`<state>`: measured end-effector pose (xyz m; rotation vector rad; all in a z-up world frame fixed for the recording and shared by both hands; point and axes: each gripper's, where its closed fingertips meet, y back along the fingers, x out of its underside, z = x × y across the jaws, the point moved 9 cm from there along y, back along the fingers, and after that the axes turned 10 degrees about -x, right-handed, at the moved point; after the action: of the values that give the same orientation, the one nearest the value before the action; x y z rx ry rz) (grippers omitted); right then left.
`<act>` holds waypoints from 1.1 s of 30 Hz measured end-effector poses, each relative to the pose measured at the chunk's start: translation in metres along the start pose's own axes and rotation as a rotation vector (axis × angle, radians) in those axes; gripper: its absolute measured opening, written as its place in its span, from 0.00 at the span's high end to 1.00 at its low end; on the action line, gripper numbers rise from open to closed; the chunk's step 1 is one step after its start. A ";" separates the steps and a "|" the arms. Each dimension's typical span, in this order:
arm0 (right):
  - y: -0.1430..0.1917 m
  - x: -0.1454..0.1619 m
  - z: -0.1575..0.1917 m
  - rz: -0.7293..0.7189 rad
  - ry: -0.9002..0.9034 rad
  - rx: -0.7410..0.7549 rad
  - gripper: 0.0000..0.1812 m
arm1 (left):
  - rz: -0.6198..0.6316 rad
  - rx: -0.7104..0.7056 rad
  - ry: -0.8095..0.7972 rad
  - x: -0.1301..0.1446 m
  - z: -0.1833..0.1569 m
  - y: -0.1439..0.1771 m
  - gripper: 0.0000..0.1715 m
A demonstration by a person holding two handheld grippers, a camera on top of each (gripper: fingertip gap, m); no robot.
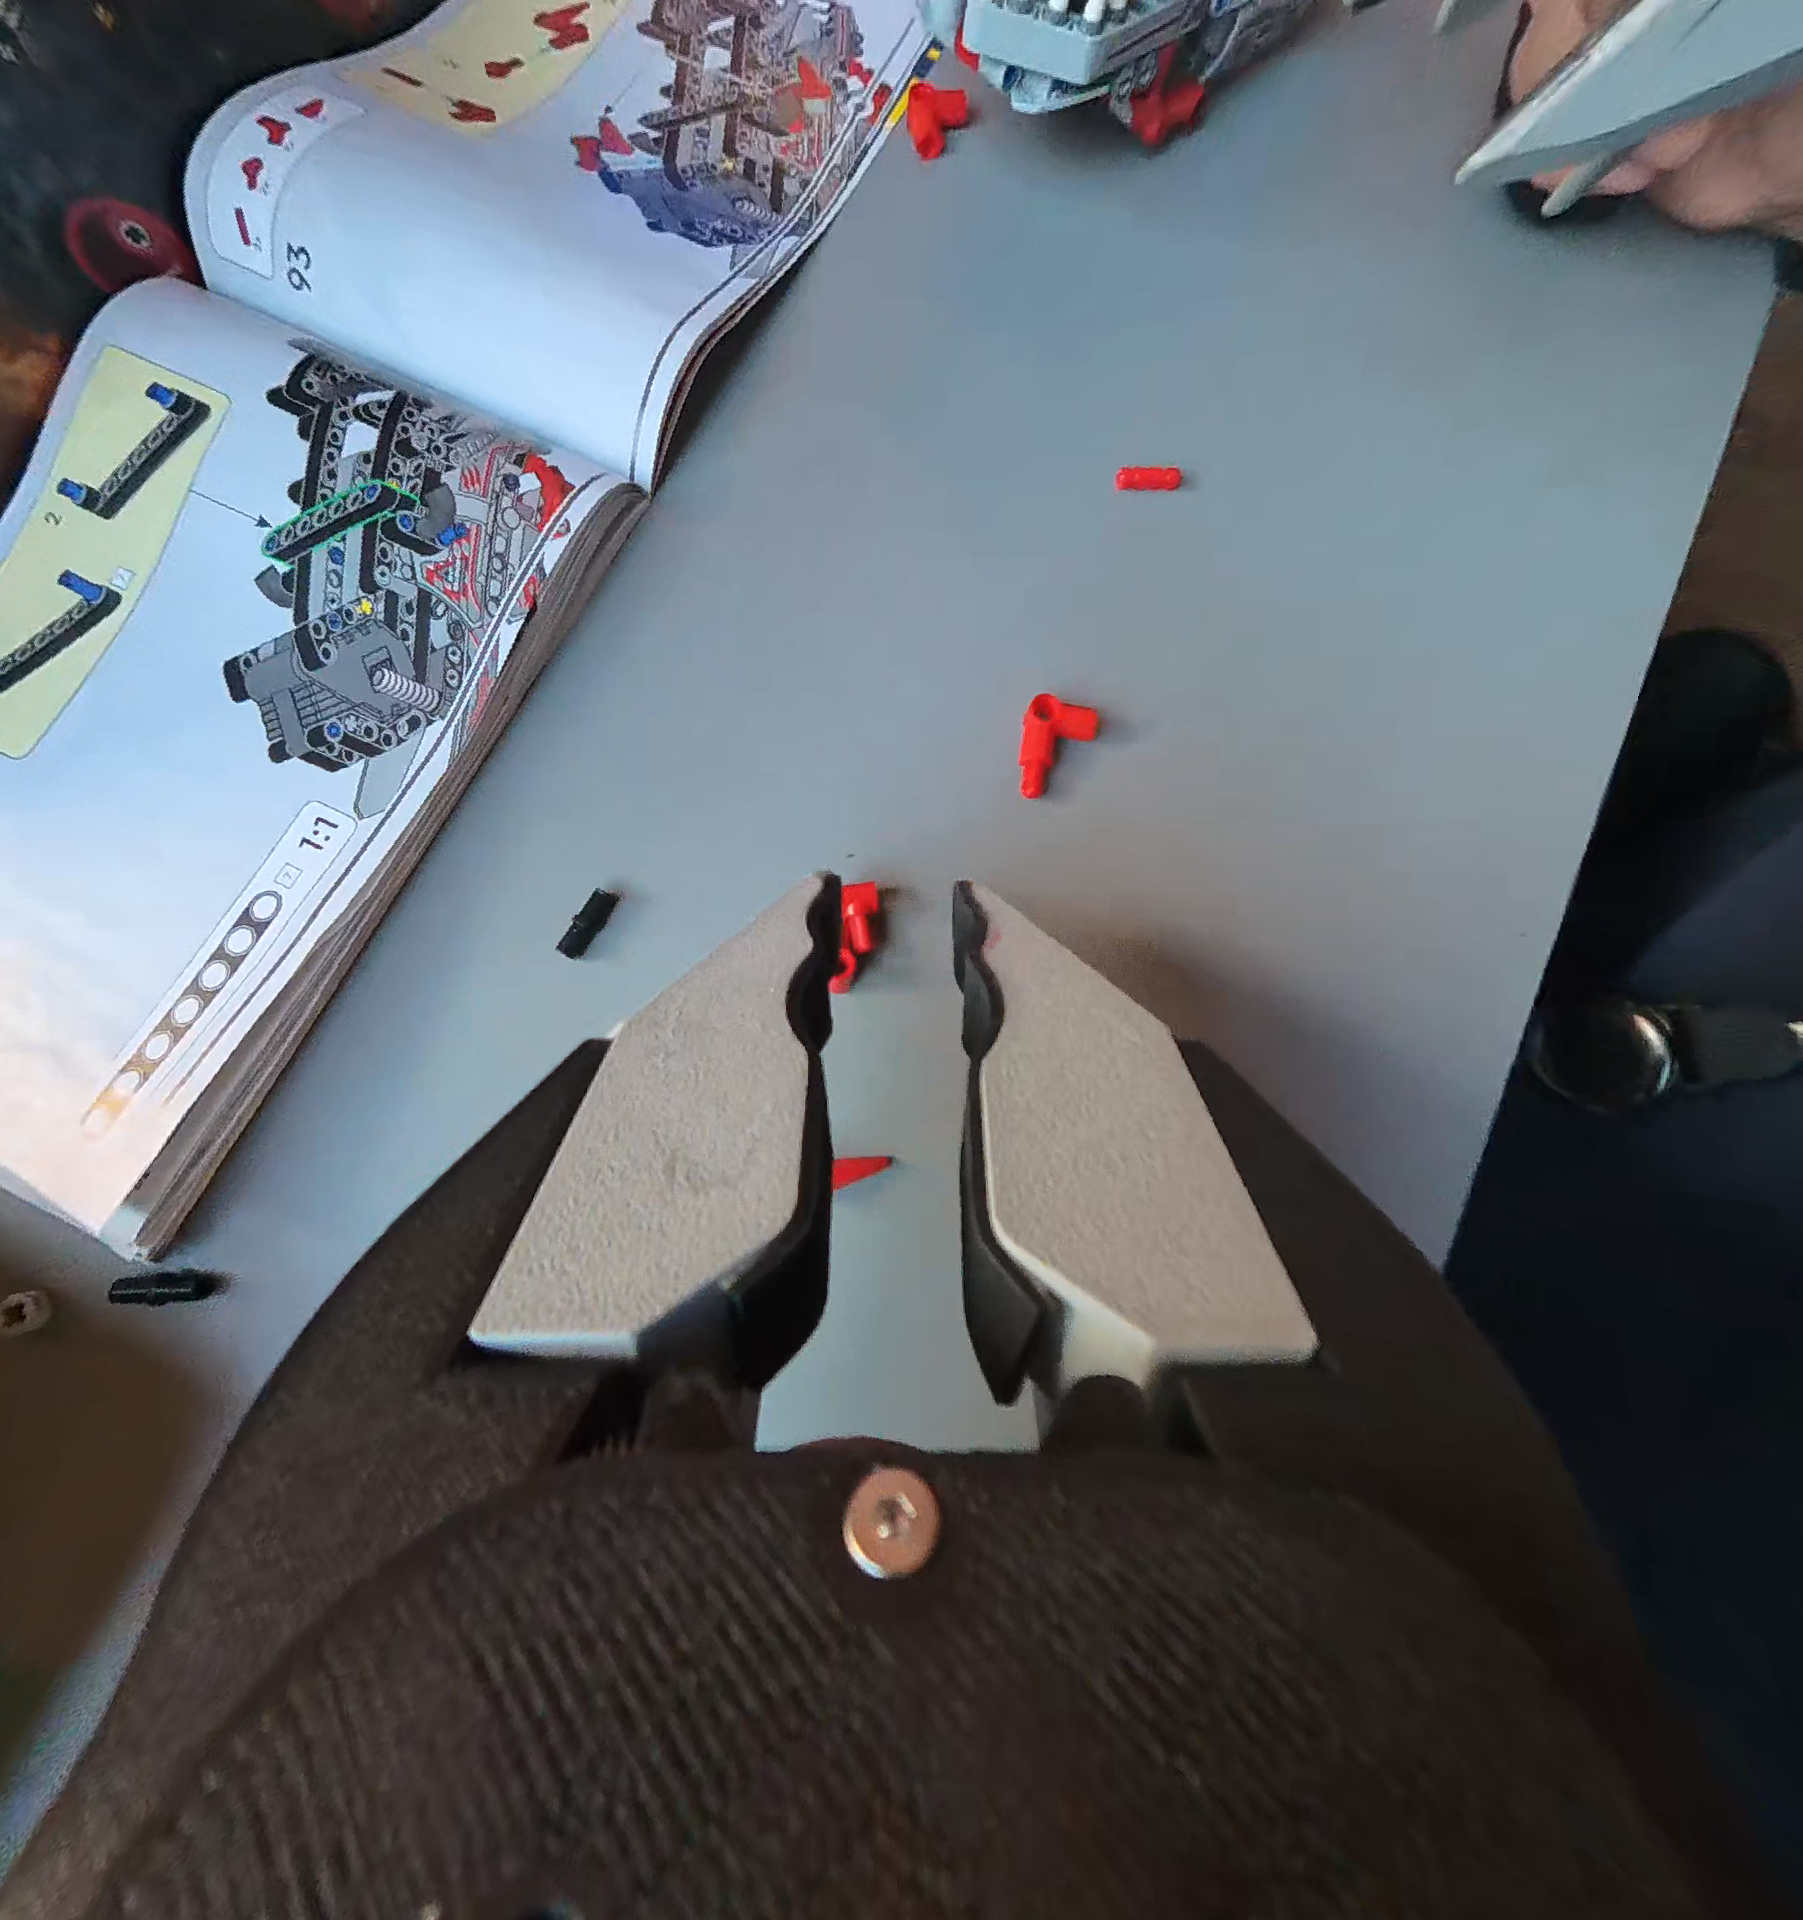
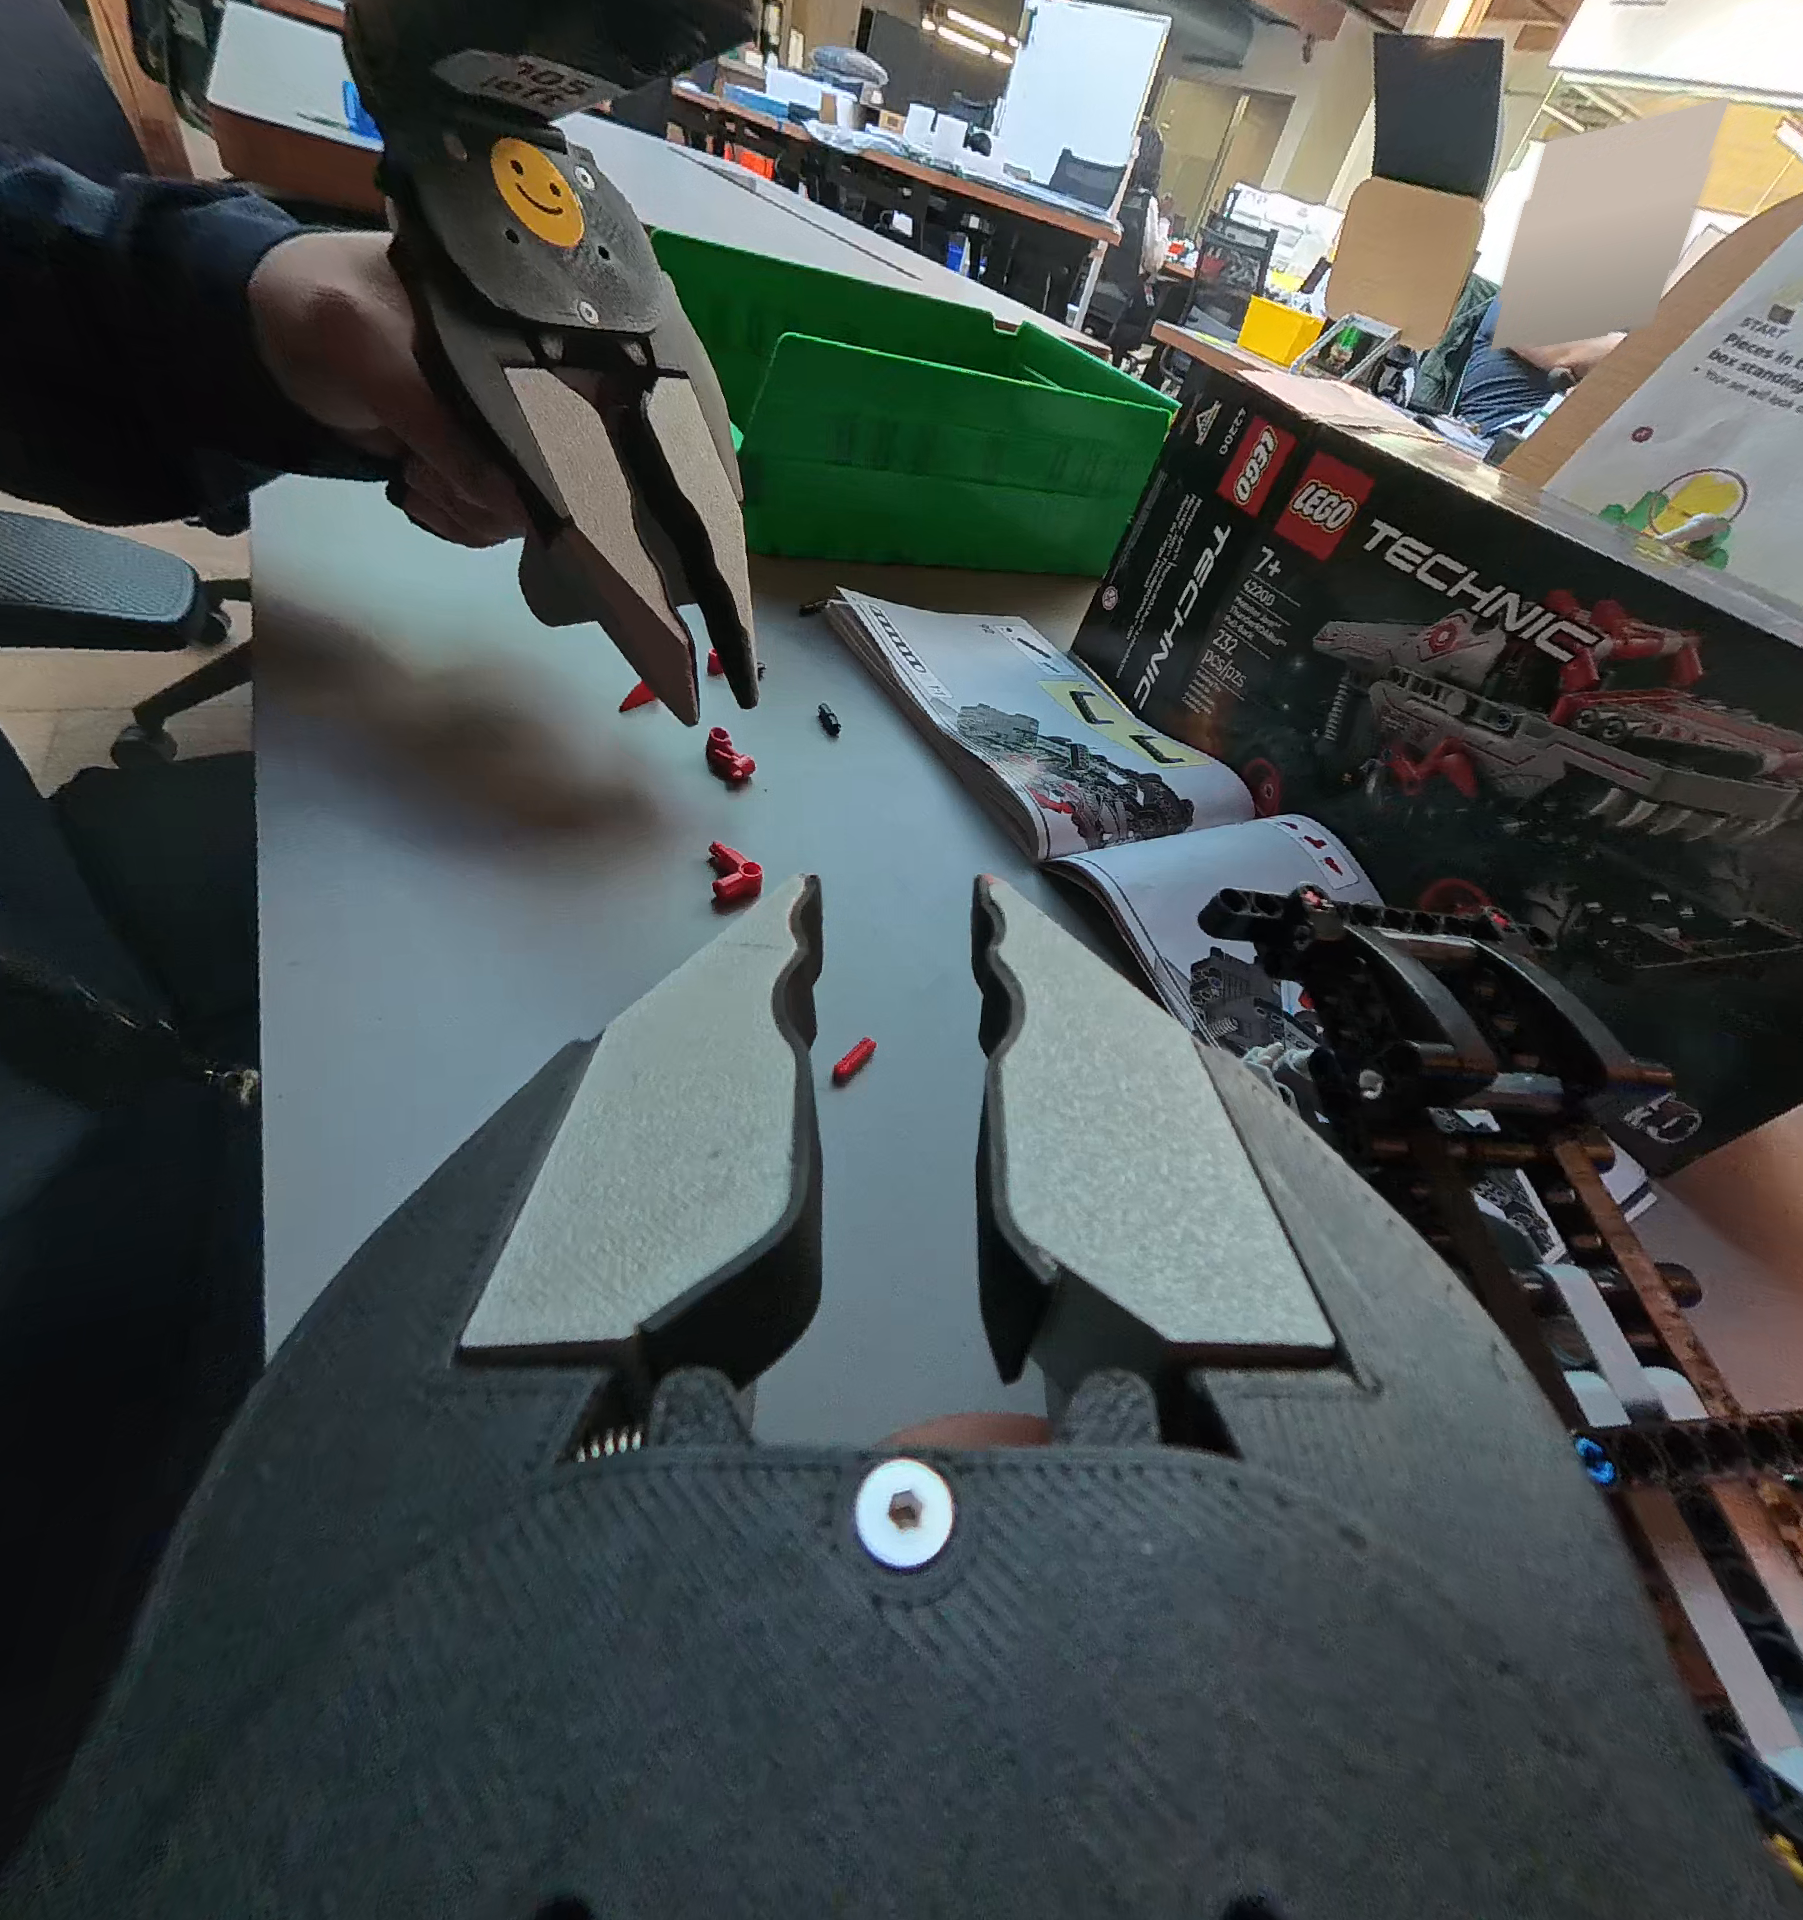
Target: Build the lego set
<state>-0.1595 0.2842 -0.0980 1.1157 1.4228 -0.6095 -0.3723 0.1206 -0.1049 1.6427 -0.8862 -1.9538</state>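
On the grey table (image 1: 1240,343), the left gripper (image 1: 892,894) hangs low with its jaws narrowly parted and empty, a small red connector (image 1: 857,930) lying between the tips, just beside the left finger. The step in hand looks like picking up this loose piece for the model; the next move would call for centring the jaws over it, lowering to the table and closing gently, since so small a part could skid or flip away.

The right gripper (image 2: 897,914) is held over the near table, jaws moderately parted and empty, with a red pin (image 2: 853,1061) lying on the table seen between its fingers. The part-built model (image 2: 1448,1060), black beams with blue pins, sits just right of it, next to the open booklet (image 2: 1032,727) and in front of the set box (image 2: 1499,665).

Counted in the left wrist view: three red angled connectors (the one at the tips, one (image 1: 1048,740) farther off, and one (image 1: 933,114) far, by the model), one red pin (image 1: 1148,478), one red pointed piece (image 1: 861,1172) seen between the fingers, and two black pins (image 1: 585,923) (image 1: 159,1288). There is one booklet, one box and two green bins (image 2: 938,457) at the far side.
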 end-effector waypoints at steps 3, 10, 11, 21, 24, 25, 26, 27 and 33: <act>0.000 0.000 0.001 0.001 0.007 -0.008 0.86 | 0.043 0.005 0.007 0.003 0.002 -0.005 0.89; 0.000 -0.001 0.002 -0.004 0.013 -0.015 0.86 | 0.082 0.047 0.010 0.005 -0.010 -0.015 0.90; 0.000 -0.001 0.003 -0.005 0.015 -0.016 0.87 | 0.086 0.054 0.011 0.006 -0.011 -0.016 0.90; 0.000 -0.001 0.004 -0.009 0.023 -0.023 0.87 | 0.082 0.028 0.043 0.004 -0.005 -0.007 0.89; 0.000 -0.001 0.004 -0.009 0.025 -0.023 0.87 | 0.114 0.041 0.080 0.007 -0.003 -0.011 0.89; 0.000 -0.001 0.004 -0.009 0.026 -0.023 0.87 | 0.122 0.039 0.084 0.008 -0.003 -0.013 0.89; 0.000 -0.001 0.004 -0.009 0.026 -0.023 0.87 | 0.130 0.039 0.086 0.008 -0.004 -0.015 0.89; 0.000 -0.001 0.004 -0.009 0.026 -0.024 0.87 | 0.127 0.043 0.086 0.008 -0.005 -0.016 0.89; 0.000 -0.001 0.005 -0.008 0.030 -0.023 0.87 | 0.113 0.105 0.077 0.001 -0.014 -0.020 0.88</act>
<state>-0.1577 0.2799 -0.0980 1.1053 1.4567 -0.5827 -0.3577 0.1319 -0.1210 1.6756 -1.0436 -1.7841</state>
